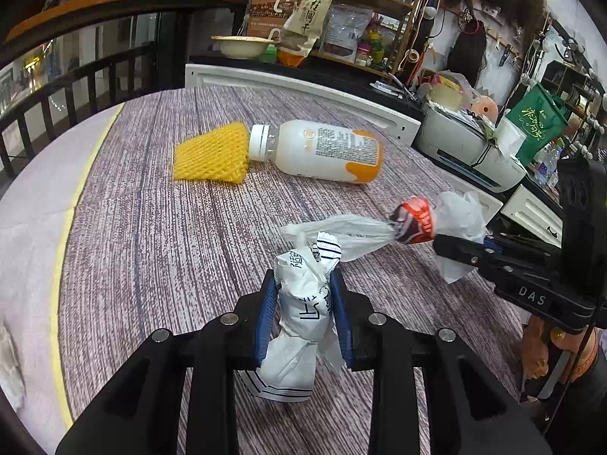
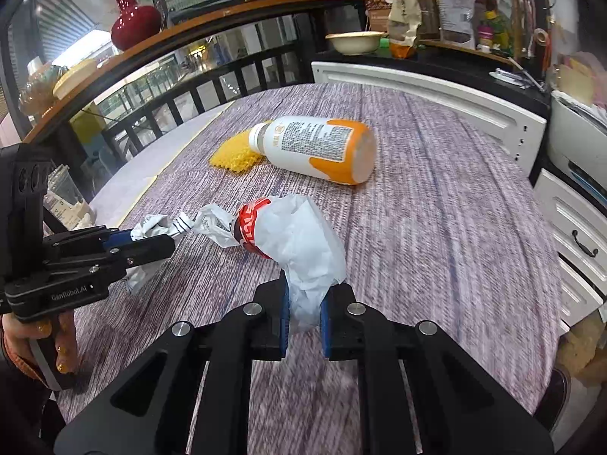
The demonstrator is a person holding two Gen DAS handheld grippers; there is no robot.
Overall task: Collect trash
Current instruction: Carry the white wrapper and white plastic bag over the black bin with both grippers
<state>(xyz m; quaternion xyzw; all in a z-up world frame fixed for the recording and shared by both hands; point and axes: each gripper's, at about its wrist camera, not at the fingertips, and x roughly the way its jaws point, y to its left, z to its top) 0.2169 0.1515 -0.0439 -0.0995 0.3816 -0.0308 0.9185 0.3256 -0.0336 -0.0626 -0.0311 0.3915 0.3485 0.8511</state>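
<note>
Bag: a white plastic bag [image 2: 303,235] with a red printed band [image 2: 252,229] is hanging stretched between the two grippers, low centre of both views, just above the table.
Left gripper [image 1: 305,303]: its blue pads are pressing on the crumpled, printed end of the bag [image 1: 303,303], bottom centre of the left view.
Right gripper [image 2: 305,316]: its pads are pinching the plain white end, bottom centre of the right view.
Bottle [image 1: 322,151]: lying on its side in the middle of the frame, white with an orange base, cap on, touching nothing but the net.
Net [image 1: 212,155]: a yellow foam net is sitting against the bottle's cap, left of centre.
Table [image 1: 151,227]: round, covered in a grey-purple cloth; no bin is showing in either view.
Progress: seemingly early; the bag is being held but looks unopened, and both the bottle and the net are waiting to be collected.
</note>
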